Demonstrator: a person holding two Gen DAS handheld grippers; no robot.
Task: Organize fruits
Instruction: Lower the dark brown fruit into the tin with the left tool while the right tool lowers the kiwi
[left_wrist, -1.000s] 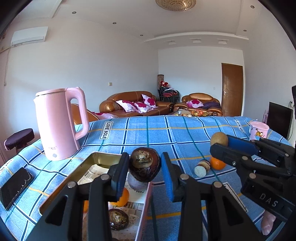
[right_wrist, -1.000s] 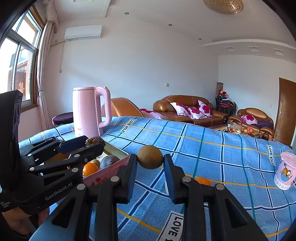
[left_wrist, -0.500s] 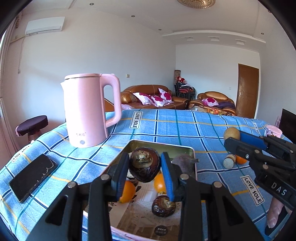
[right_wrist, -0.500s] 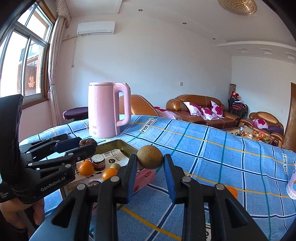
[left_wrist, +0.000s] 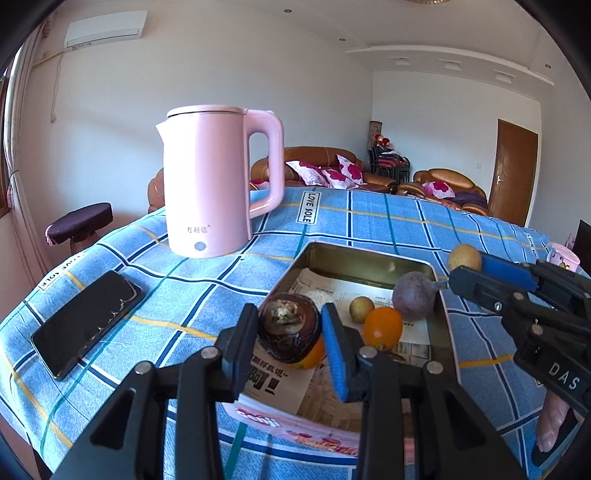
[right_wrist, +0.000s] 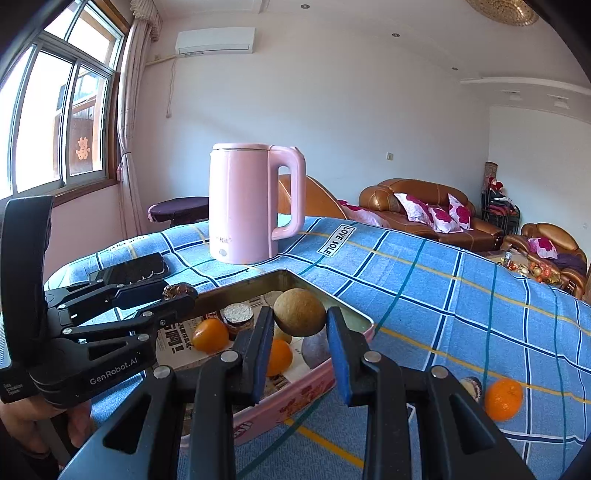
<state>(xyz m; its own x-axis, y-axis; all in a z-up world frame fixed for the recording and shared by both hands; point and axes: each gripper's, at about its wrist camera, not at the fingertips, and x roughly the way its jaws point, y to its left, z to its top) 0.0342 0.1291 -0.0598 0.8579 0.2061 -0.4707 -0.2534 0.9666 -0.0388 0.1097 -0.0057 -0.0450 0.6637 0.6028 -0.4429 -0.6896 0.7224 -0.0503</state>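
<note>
Left gripper (left_wrist: 289, 328) pinches a dark fruit (left_wrist: 288, 325) above the tin (left_wrist: 364, 254); right gripper (right_wrist: 300, 332) pinches a brown fruit (right_wrist: 299, 312) above its near edge. Advice: lower each over bare paper, clear of the oranges (left_wrist: 382, 327), then let go one at a time.

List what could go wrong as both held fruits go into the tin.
The left hand-held gripper and right hand-held gripper converge over one tin; they may collide. The dark fruit, if dropped, could hit the oranges below. The round brown fruit hangs near the rim and might roll out.
</note>
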